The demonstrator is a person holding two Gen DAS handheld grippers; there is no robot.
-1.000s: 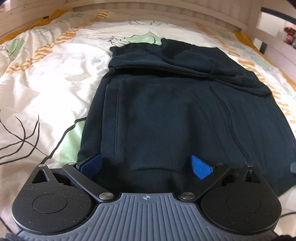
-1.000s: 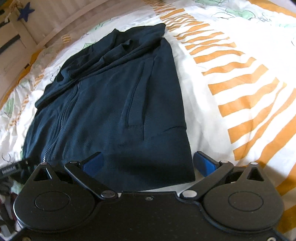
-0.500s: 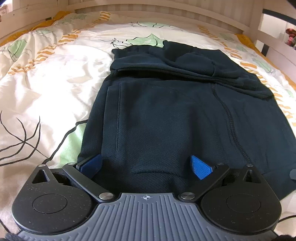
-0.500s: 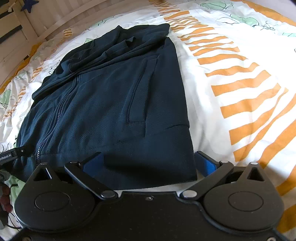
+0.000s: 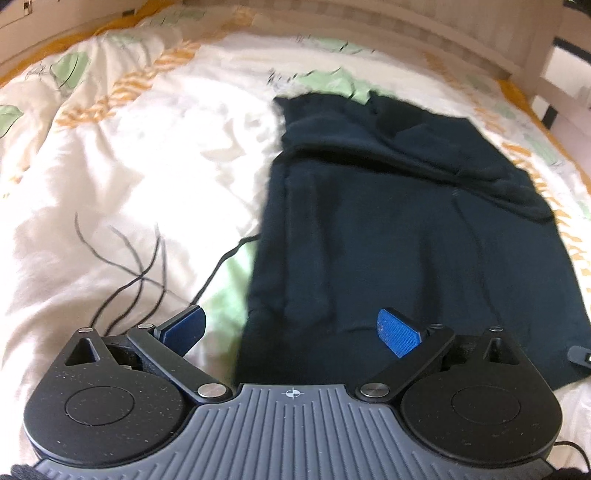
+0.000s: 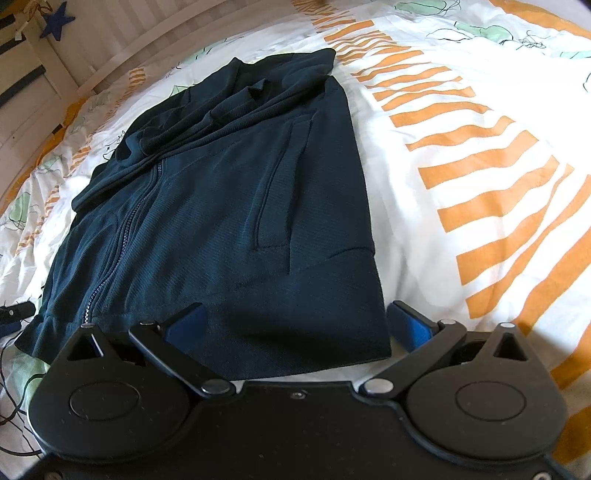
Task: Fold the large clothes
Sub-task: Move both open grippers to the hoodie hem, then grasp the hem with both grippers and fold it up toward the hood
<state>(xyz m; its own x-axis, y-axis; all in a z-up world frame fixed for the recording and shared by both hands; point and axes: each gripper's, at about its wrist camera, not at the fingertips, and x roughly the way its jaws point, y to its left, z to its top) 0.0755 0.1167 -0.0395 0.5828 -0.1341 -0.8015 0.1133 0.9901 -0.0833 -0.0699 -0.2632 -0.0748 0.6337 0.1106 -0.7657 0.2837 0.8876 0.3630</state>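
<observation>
A dark navy zip jacket [image 5: 406, 229] lies flat on the bed, its upper part folded down in a bunch at the far end. It also shows in the right wrist view [image 6: 221, 206], with its zip running down the left and a pocket in the middle. My left gripper [image 5: 291, 330] is open and empty over the jacket's near left corner, with one finger over the sheet and one over the cloth. My right gripper [image 6: 295, 326] is open and empty, straddling the jacket's near right corner at the hem.
The bed cover [image 6: 480, 155] is white with orange stripes and green leaf prints [image 5: 70, 66]. A wooden bed rail [image 5: 406, 26] runs along the far side. A dark cable and a small black part [image 6: 14, 314] lie at the left edge.
My left gripper has shifted left, so its left finger now hangs over the sheet instead of the jacket. The right gripper has moved very little.
</observation>
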